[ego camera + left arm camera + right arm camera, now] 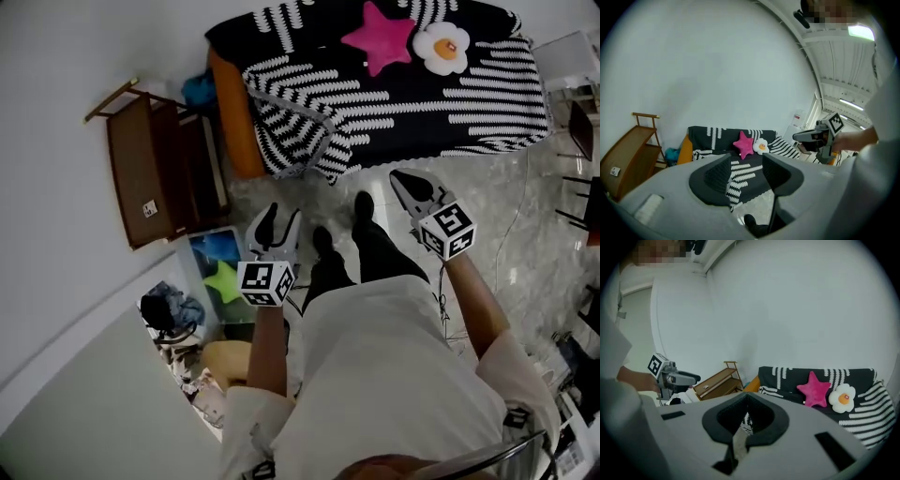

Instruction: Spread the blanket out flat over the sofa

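We had soft, even light all over, hardly any shadows, colours a bit grey. The ceiling light (860, 32) in the left gripper view blew out some. Both gripper views were heavily fisheyed with black corners; head view bent at the edges too.

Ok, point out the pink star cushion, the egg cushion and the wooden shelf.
pink star cushion (380, 37), head view, its centre.
egg cushion (445, 47), head view, its orange yolk.
wooden shelf (138, 164), head view, its broad brown panel.

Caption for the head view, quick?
Left gripper and right gripper hang empty before the sofa; blanket drapes it, star cushion and egg cushion on top.
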